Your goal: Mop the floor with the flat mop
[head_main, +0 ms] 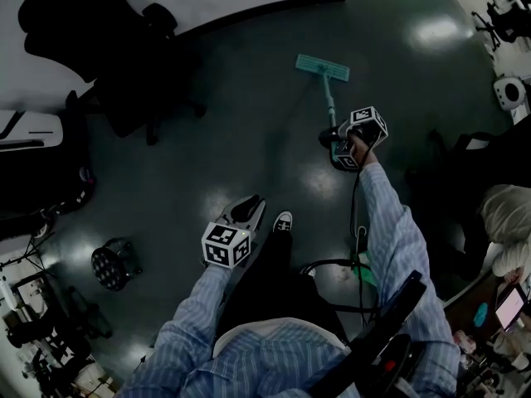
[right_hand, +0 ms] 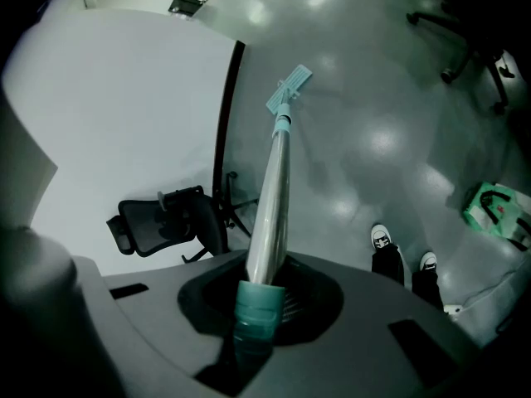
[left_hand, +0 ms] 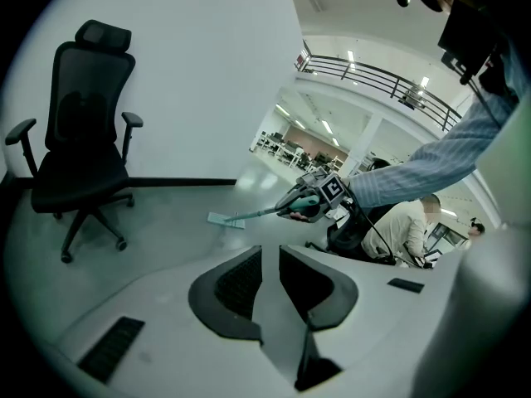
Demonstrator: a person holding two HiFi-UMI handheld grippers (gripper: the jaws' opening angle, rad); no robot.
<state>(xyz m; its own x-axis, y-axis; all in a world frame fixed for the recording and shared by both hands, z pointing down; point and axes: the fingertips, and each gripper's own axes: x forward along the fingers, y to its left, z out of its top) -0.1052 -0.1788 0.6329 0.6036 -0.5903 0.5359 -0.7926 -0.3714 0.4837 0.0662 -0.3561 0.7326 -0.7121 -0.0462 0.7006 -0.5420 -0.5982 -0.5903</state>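
Jaws of right gripper (right_hand: 262, 298) clenched round teal grip of flat mop (right_hand: 275, 191). Jaws of left gripper (left_hand: 270, 282) parted, nothing held between. Floor (head_main: 249, 131) dark, glossy. Black office chair (head_main: 124, 65) seen at upper left of head view. Mop pad laid flat on floor at upper centre. Shoe (head_main: 283, 220) seen at centre.

The right tool (right_hand: 261, 293) gripped the teal-collared silver pole of the flat mop (right_hand: 274, 181). Its teal rectangular head (right_hand: 289, 88) lay on the glossy grey floor (right_hand: 373, 139). A black office chair (right_hand: 162, 222) stood by the white wall (right_hand: 124, 123).
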